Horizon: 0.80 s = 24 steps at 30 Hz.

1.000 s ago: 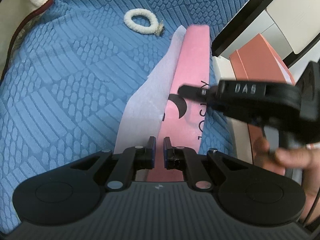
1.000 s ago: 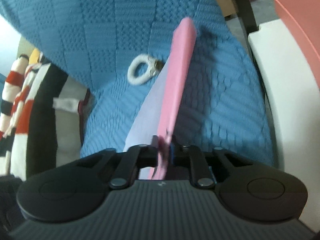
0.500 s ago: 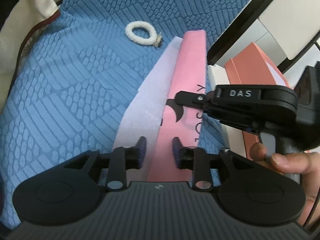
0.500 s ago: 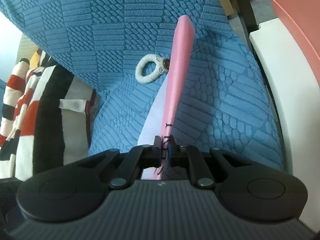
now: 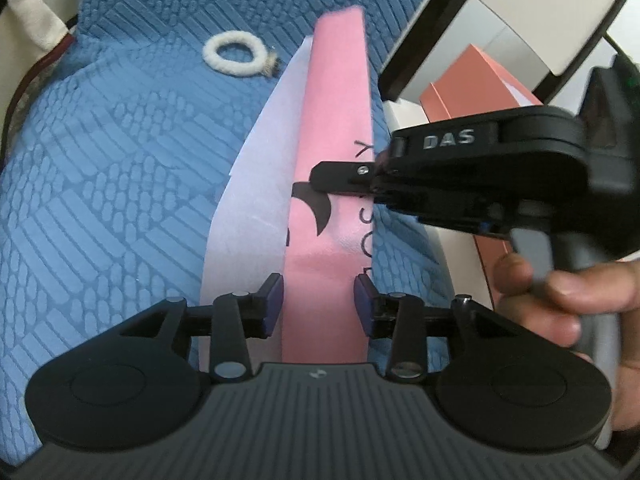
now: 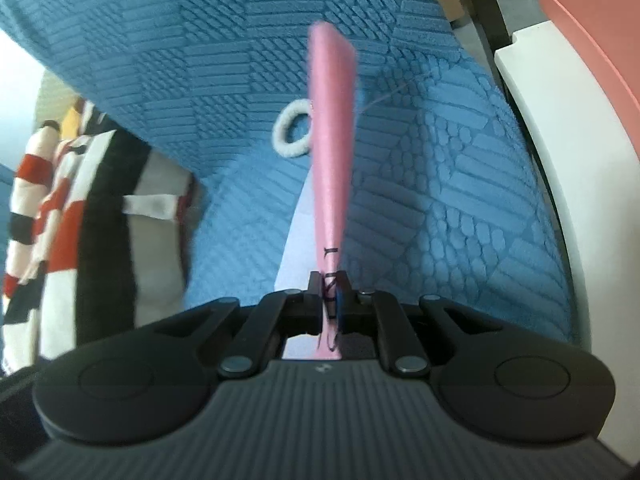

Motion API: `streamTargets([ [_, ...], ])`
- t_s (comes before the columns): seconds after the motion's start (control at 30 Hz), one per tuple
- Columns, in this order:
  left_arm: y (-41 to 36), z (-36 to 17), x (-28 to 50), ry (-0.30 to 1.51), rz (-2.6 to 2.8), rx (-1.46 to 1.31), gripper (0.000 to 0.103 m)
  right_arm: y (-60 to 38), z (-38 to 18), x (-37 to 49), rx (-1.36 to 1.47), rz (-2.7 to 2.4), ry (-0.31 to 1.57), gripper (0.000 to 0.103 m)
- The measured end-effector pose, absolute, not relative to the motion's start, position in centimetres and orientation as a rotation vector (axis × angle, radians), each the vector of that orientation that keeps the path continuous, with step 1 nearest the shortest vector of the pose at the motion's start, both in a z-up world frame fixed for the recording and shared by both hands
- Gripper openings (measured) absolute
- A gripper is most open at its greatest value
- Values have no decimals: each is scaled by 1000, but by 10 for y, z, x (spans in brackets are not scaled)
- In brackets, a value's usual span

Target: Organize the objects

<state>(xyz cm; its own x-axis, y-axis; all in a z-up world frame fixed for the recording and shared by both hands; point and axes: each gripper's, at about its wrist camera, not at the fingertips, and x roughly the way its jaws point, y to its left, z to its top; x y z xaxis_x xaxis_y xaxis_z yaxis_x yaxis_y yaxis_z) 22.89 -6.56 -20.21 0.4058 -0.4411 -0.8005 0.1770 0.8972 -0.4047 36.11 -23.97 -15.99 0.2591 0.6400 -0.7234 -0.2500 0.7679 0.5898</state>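
The right gripper [image 6: 330,300], marked "DAS", pinches the pink pouch [image 5: 336,128] with black letters. The left gripper [image 5: 319,300] has just been opening; the pouch lies loose between its jaws.

Cover: a blue textured blanket [image 5: 120,160] lies under everything.
Left side: striped cloth [image 6: 60,200], red, black, white.
Right side: white furniture [image 6: 560,160], black frame [image 5: 432,20].
Light: soft daylight.
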Motion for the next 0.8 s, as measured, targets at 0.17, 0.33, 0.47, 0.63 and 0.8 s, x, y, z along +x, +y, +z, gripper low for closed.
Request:
streamTargets([
  [0.17,-80,-202,221,1080,-448,-241,45,-257,-163,356,384,591,1174,9],
  [0.33,-97,-202,208,1061,-467,-174,45,-263,-168,352,358,580,1189,9],
  [0.47,-107,-198,198,1024,-464,-102,44,-267,-167,351,357,567,1192,9],
  [0.63,-114,-196,190,995,-498,-115,44,-272,-164,350,351,550,1190,9],
  [0.8,-123,-196,185,970,-515,-95,45,-272,-163,349,338,551,1188,9],
])
